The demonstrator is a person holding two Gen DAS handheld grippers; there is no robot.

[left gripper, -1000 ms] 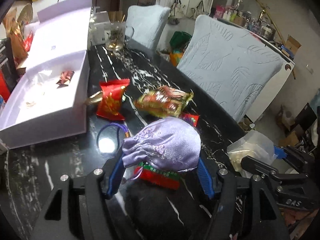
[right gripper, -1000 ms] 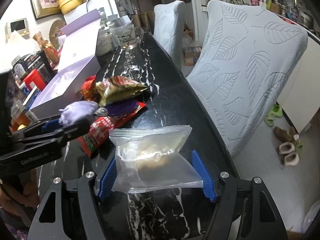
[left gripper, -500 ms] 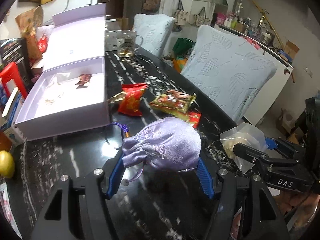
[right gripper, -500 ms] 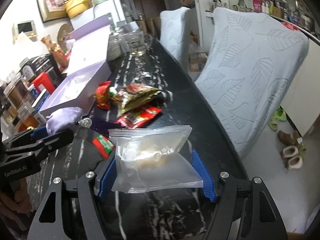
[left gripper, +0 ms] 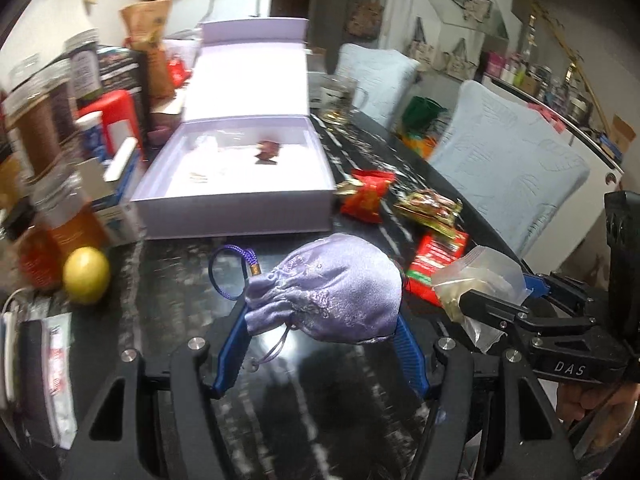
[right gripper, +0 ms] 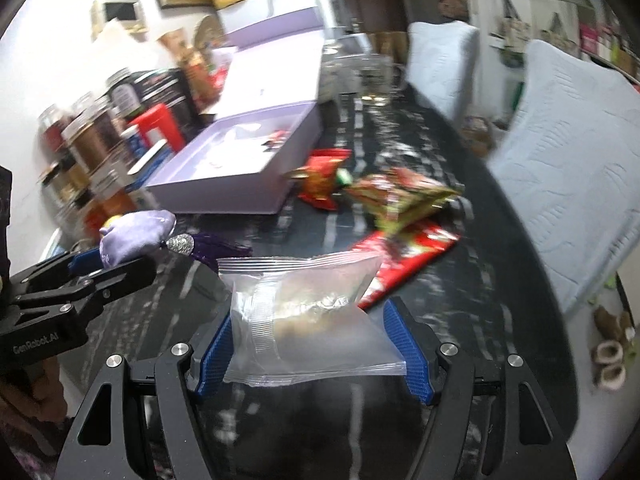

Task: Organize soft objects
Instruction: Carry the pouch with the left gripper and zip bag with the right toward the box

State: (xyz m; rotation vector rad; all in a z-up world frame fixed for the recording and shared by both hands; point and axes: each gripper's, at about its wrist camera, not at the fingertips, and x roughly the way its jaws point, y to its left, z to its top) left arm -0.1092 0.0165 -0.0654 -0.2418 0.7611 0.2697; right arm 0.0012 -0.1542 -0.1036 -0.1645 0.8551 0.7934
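1. The left hand-held gripper (left gripper: 323,322) is clamped on a lilac satin pouch (left gripper: 328,292), pads pressing its two sides; the pouch hangs clear above the black marbled table (left gripper: 172,280), near the front wall of the open lilac box (left gripper: 236,216).
2. The right hand-held gripper (right gripper: 310,344) grips a clear zip bag (right gripper: 308,320) with something pale inside, likewise held above the table, to the right of the pouch.
3. The step in hand looks like carrying both soft things to the box. Keep each squeeze as it is: the satin is slippery and the plastic bag can slide out if the pads ease.
4. Bring the pouch over the front wall high enough that its dangling blue cord loop (left gripper: 230,276) does not catch on the rim.
5. Set it down in the bare left part of the box, away from the small dark red item (left gripper: 267,152) lying at its far side.
6. Take the bag in from the right side so the two grippers do not collide.
7. Mind the yellow lemon (left gripper: 86,276) and the jars (left gripper: 52,128) on the left; the loose snack packets (left gripper: 400,216) still lie on the table, right of the box.
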